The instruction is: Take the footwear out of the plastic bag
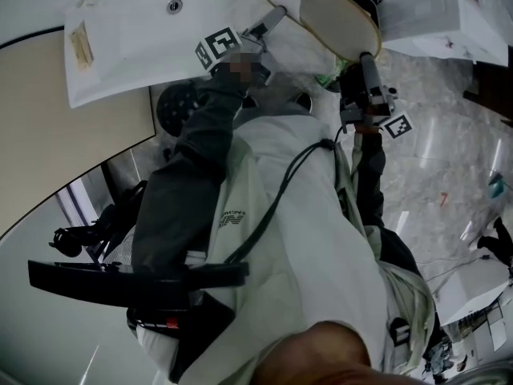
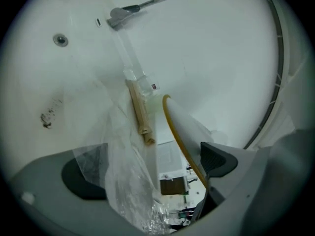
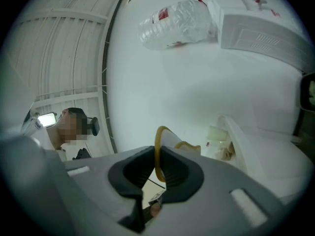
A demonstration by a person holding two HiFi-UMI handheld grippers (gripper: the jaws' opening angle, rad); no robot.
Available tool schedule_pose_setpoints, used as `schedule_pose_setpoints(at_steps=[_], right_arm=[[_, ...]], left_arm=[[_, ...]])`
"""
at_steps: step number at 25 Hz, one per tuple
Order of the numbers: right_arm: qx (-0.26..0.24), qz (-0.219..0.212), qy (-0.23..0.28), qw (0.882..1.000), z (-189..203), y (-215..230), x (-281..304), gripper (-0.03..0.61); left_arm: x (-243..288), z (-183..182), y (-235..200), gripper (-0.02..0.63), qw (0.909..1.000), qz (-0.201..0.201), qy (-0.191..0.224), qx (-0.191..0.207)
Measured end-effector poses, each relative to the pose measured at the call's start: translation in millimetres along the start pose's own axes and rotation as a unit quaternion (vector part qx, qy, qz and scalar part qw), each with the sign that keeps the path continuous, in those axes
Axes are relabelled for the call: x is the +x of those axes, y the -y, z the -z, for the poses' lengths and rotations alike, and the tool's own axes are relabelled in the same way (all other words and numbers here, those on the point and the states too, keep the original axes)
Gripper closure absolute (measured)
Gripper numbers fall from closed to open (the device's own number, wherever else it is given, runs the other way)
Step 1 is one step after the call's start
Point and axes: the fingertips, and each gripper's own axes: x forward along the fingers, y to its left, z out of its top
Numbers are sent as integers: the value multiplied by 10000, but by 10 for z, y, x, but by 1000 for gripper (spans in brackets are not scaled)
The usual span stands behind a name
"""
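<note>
clamped narrow in the right tongs [image 3: 157, 167] by its yellow rim: a thin slipper [image 2: 183, 124], held up beside the plastic bag [image 2: 125, 173]. draped loose between the wide-spread left tongs [image 2: 147, 171], unpressed: that clear bag. beyond, white counter [image 2: 216, 48]. probably light and floppy, stiffest along the sole edge, so best gripped there; film likely slick and clingy.

- Bag [image 2: 123, 181]: thin clear plastic film, crinkled, glossy.
- Slipper [image 1: 341, 18]: pale matt sole, smooth, with a tan edge trim.
- Table [image 2: 211, 43]: white, smooth, faint sheen.
- Right gripper [image 3: 158, 168]: grey matt plastic shell; pads [image 3: 179, 173] black, matt.
- Floor [image 1: 433, 119]: marbled stone look, polished.
</note>
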Motion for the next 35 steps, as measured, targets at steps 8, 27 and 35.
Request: schedule_pose_setpoints(at_steps=[8, 27, 35], right_arm=[[500, 381, -381, 9973, 365, 294, -194, 543], [-876, 2224, -1475, 9597, 522, 826, -566, 538], [-540, 2058, -1206, 9696, 493, 890, -725, 537]], left_arm=[[63, -22, 145, 14, 9995, 127, -71, 284], [-410, 134, 272, 15, 9966, 658, -354, -360], [-1186, 576, 393, 30, 9823, 1849, -288, 95]])
